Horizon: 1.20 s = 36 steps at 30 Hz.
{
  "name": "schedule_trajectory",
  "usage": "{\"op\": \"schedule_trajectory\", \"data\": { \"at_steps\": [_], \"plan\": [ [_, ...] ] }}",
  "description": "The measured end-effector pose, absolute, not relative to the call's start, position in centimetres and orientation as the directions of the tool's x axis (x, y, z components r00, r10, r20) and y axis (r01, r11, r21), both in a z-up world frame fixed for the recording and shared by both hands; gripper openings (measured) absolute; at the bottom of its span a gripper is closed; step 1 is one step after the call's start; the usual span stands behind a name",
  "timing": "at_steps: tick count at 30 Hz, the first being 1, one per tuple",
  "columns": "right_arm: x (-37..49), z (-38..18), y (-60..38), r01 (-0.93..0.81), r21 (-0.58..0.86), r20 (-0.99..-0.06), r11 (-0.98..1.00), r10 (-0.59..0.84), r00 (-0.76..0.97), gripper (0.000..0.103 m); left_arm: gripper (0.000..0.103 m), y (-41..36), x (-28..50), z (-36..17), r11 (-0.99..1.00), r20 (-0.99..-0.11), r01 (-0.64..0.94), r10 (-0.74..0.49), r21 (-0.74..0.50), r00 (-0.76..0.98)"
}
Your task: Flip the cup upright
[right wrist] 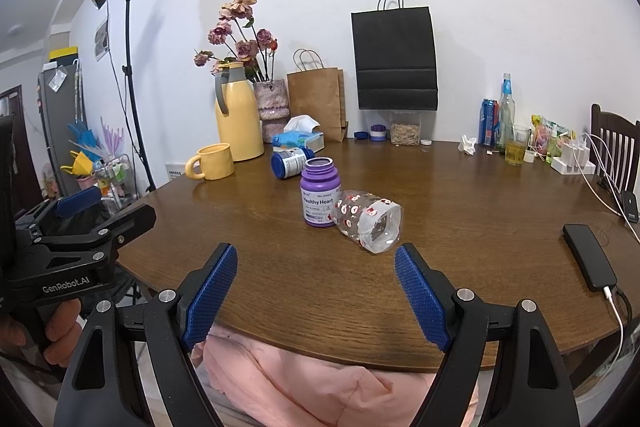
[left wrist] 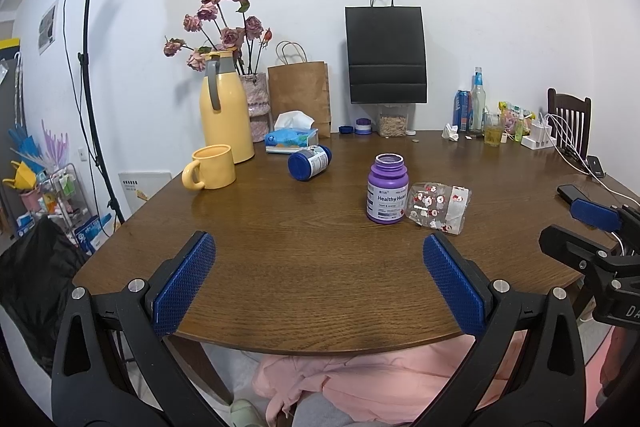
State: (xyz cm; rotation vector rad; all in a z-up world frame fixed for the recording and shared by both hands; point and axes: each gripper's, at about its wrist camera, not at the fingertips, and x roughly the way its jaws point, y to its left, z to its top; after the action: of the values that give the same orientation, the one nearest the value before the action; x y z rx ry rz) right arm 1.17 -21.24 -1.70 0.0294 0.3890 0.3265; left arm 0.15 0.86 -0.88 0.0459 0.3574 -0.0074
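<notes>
Cup (right wrist: 366, 221) lies on its side, touching the purple bottle's (right wrist: 320, 195) right. Left gripper (left wrist: 320, 283) and right gripper (right wrist: 316, 287) both spread wide, holding nothing.

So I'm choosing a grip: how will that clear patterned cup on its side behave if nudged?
The cup lies on its side, so it may roll. It looks thin, clear and empty, so probably light and slippery. The purple bottle beside it may block rolling that way.

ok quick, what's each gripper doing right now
Left gripper: open, holding nothing.
Right gripper: open, holding nothing, short of the cup.
</notes>
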Motion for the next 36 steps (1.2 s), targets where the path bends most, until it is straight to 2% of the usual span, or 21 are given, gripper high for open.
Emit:
{"op": "schedule_trajectory", "data": {
  "at_steps": [7, 15, 21, 24, 31, 36],
  "plan": [
    [3.6, -1.4, -20.7, -0.331, 0.116, -0.377, 0.937, 0.349, 0.858, 0.085, 0.103, 0.8, 1.7, -1.9, 0.999, -0.364, 0.002, 0.014, 0.046, 0.931],
    [10.1, 0.8, -17.0, -0.462, 0.146, -0.374, 0.875, 0.481, 0.793, 0.085, 0.103, 2.5, 8.6, -1.0, 1.000, -0.413, 0.000, 0.006, 0.016, 0.911],
    [16.5, 2.6, -15.1, -0.517, 0.190, -0.400, 0.835, 0.547, 0.736, 0.085, 0.103, 2.7, 14.6, -0.4, 0.994, -0.448, 0.097, -0.068, 0.042, 0.891],
    [19.5, 3.1, -14.4, -0.514, 0.187, -0.427, 0.837, 0.540, 0.725, 0.085, 0.103, 3.1, 18.2, -0.3, 0.990, -0.477, 0.135, -0.104, 0.032, 0.873],
    [28.0, 3.1, -11.5, -0.534, 0.160, -0.551, 0.830, 0.524, 0.649, 0.085, 0.103, 3.8, 27.4, -0.8, 0.979, -0.550, 0.203, -0.149, 0.037, 0.821],
    [33.5, 3.0, -10.3, -0.528, 0.148, -0.610, 0.836, 0.497, 0.617, 0.085, 0.100, 4.3, 34.4, -1.9, 0.954, -0.650, 0.294, -0.263, -0.064, 0.713]
  ]
}}
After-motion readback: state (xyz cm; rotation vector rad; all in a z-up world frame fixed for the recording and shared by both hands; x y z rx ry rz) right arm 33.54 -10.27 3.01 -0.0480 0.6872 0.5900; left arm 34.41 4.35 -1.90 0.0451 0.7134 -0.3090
